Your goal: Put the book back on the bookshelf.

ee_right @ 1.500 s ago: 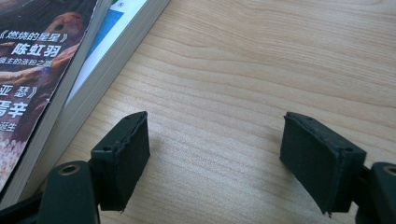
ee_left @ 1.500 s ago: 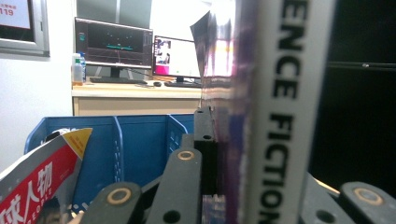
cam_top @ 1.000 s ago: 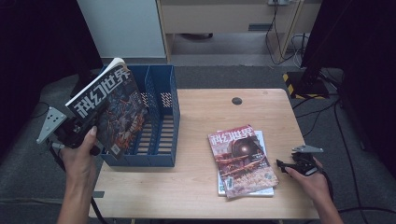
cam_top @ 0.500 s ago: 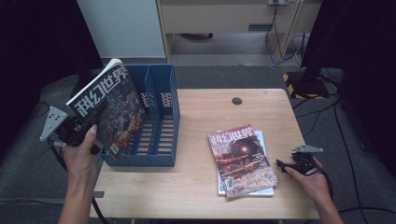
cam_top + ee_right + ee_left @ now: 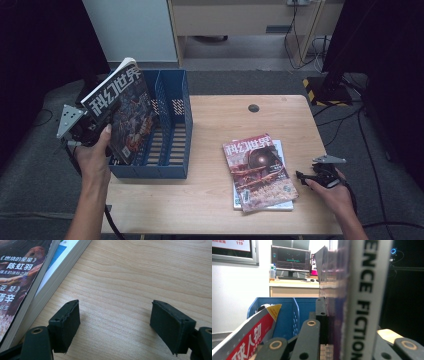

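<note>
My left gripper (image 5: 92,129) is shut on a magazine (image 5: 122,107), which it holds upright and tilted over the left side of a blue file rack (image 5: 174,125). In the left gripper view the magazine's white spine (image 5: 362,302) is clamped between the jaws of the left gripper (image 5: 344,322). The rack (image 5: 287,312) lies just beyond, and a red-covered magazine (image 5: 249,337) leans inside it. A stack of magazines (image 5: 259,170) lies flat on the table's right half. My right gripper (image 5: 306,176) rests open on the wood just right of the stack. In its own view the right gripper (image 5: 115,322) holds nothing, with the stack's edge (image 5: 17,277) at the left.
The wooden table (image 5: 210,205) has a small round black hole cover (image 5: 253,107) near its far edge. A pale cabinet (image 5: 135,30) and a wooden desk stand on the floor beyond. Cables trail over the grey carpet at the right.
The left gripper with its magazine has shifted slightly right, toward the rack. The right gripper and the stack have not moved.
</note>
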`<state>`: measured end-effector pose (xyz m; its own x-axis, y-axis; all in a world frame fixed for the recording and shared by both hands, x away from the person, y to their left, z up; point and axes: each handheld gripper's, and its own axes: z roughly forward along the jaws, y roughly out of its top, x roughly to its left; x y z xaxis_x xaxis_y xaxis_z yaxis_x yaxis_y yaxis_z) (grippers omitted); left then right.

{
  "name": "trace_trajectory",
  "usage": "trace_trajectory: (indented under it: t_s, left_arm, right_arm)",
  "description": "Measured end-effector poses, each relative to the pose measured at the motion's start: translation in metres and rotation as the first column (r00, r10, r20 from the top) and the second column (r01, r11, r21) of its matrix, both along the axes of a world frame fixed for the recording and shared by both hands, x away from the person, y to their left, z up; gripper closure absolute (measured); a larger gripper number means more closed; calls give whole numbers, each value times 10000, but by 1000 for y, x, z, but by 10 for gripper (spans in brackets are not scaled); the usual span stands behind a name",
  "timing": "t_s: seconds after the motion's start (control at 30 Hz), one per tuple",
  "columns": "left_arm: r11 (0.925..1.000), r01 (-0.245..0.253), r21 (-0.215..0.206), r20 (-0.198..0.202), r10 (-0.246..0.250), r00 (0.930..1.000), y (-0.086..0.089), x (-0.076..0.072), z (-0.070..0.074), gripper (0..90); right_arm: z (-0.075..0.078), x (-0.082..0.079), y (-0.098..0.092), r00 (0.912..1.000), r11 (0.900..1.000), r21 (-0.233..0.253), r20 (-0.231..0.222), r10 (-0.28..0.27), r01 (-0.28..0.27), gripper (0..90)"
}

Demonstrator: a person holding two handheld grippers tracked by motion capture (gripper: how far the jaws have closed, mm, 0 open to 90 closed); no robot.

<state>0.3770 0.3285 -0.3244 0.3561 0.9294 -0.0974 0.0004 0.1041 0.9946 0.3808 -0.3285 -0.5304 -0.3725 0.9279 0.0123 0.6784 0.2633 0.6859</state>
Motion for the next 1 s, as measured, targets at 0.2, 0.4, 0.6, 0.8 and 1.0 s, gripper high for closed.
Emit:
trace_trajectory:
  t_s: [0.2, 0.4, 0.6, 0.8, 1.0]
  left_arm:
    - [9999, -122, -17, -133, 122, 9998, -4, 10, -3, 825]
    - [9997, -187, -134, -232, 183, 9996, -8, 18, -7, 825]
    - [9996, -150, -231, -297, 143, 9995, -12, 26, -11, 825]
    - [9991, -217, -377, -384, 203, 9991, -15, 32, -17, 825]
    - [9993, -247, -269, -459, 234, 9987, -20, 36, -25, 825]
  right_arm:
    - [0, 0, 0, 10000, 10000, -10, 1, 16, -16, 240]
    - [0, 0, 0, 10000, 10000, 5, 15, -2, 2, 240]
    - [0, 0, 0, 10000, 10000, 8, 20, -4, 4, 240]
    - [0, 0, 0, 10000, 10000, 9, 25, -3, 3, 240]
    - [0, 0, 0, 10000, 10000, 16, 29, 17, -17, 240]
